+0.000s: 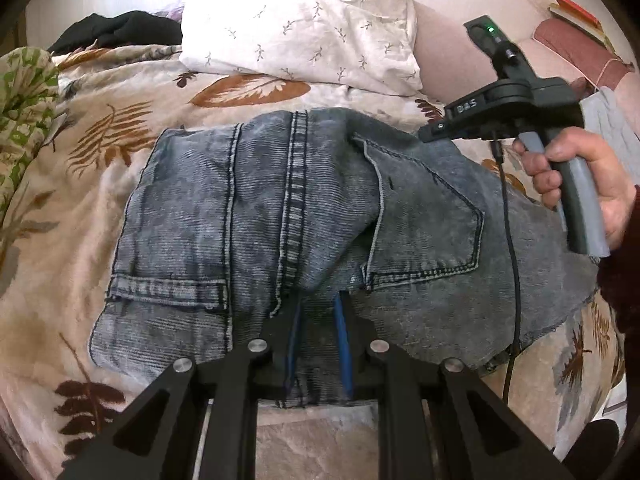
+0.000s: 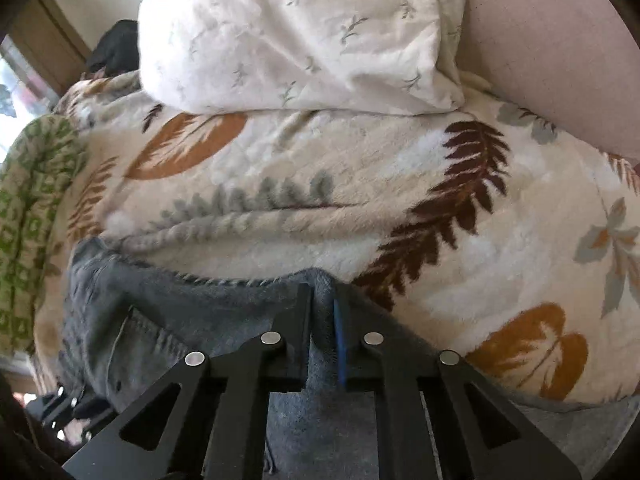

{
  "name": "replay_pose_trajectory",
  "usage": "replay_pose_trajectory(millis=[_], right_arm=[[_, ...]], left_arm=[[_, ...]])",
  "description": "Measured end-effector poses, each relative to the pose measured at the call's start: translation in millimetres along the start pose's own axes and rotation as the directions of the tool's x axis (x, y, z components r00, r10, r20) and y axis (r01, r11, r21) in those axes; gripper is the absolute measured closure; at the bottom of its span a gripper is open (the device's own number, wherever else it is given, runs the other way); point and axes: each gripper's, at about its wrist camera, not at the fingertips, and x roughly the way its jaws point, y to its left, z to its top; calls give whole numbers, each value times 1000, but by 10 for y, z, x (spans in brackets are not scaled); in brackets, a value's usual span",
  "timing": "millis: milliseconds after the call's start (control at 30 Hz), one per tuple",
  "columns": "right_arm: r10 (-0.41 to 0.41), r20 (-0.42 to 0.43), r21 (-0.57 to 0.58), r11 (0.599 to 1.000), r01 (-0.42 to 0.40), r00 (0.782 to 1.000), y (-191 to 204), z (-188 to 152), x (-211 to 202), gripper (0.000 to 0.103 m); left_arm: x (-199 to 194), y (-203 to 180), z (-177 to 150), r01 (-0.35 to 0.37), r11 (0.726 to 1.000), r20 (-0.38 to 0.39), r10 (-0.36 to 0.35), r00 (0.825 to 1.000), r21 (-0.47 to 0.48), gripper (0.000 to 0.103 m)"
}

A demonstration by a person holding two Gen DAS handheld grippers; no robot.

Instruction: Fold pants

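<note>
The jeans (image 1: 304,216) lie folded on the bed's leaf-print blanket (image 1: 120,128), below the pillow (image 1: 304,20). The left gripper (image 1: 318,308) pinches denim at the near edge, between its narrow fingers (image 1: 344,344). The right gripper (image 2: 323,300) likewise clamps a bunched fold at the jeans' far edge.

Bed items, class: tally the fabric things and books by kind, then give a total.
Jeans: 1
Pillows: 1
Leaf-print blankets: 1
Green-patterned cloths: 1
Black garments: 1
Books: 2, as far as shows
Total: 7
</note>
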Motion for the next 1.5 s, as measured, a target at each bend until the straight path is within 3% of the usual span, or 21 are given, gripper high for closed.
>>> replay_pose_trajectory(millis=[167, 333, 400, 467, 500, 567, 667, 733, 800, 833, 967, 1067, 1233, 1267, 1300, 1400, 1500], right_arm=[[-59, 17, 22, 998, 59, 998, 6, -4, 189, 95], [-65, 74, 64, 996, 61, 995, -45, -51, 210, 94], [-58, 98, 70, 996, 52, 993, -52, -88, 146, 89], [-49, 117, 100, 994, 38, 992, -106, -169, 13, 67], [-31, 138, 128, 992, 13, 990, -149, -222, -76, 66], [24, 210, 173, 983, -61, 977, -253, -384, -321, 64], [47, 292, 199, 974, -109, 955, -391, -748, -709, 57], [63, 316, 221, 965, -138, 947, -481, -1006, -891, 56], [62, 335, 244, 958, -150, 940, -606, -1292, -1067, 54], [55, 338, 257, 955, -149, 939, -664, -1391, -1127, 53], [-11, 343, 305, 947, -100, 939, -869, -1906, -1331, 51], [-70, 315, 379, 924, -58, 946, -1105, -2117, -1331, 51], [-104, 263, 549, 834, -60, 959, -1698, -2475, -1275, 51], [-96, 250, 573, 817, -67, 964, -1805, -2544, -1242, 53], [-32, 254, 588, 798, -128, 967, -1932, -2615, -1182, 54], [34, 290, 593, 778, -207, 956, -2032, -2696, -1243, 55], [37, 348, 587, 771, -249, 937, -2100, -2753, -1449, 53]], left_arm=[[-40, 6, -52, -9, 1000, -5, 9, 1000, -3, 84], [-61, -15, -85, -27, 999, -1, 27, 1000, 21, 84], [-37, -2, -87, -25, 999, -3, 25, 1000, 20, 84], [-43, 3, -87, -19, 1000, -3, 19, 1000, 15, 84], [-50, 12, -85, -14, 1000, 0, 14, 1000, 7, 84], [-69, 25, -84, -8, 1000, 10, 8, 1000, -8, 84], [-116, 9, -66, -23, 1000, 40, 23, 999, -9, 84], [-183, -31, -51, -60, 998, 73, 59, 996, 14, 84], [-272, -17, -23, -138, 990, 131, 134, 982, 19, 74], [-295, 25, -7, -143, 990, 146, 141, 979, 3, 73], [-136, 238, 57, -60, 993, 81, 68, 994, -98, 73], [-34, 201, 50, -96, 993, 81, 102, 992, -71, 73], [-3, -22, -46, -190, 979, 82, 184, 980, 75, 67], [-2, -45, -59, -200, 975, 78, 193, 978, 94, 65], [-10, -61, -78, -208, 972, 75, 201, 977, 108, 65], [-65, -89, -129, -229, 965, 86, 219, 972, 125, 64], [-153, -138, -213, -261, 956, 142, 243, 960, 132, 63]])
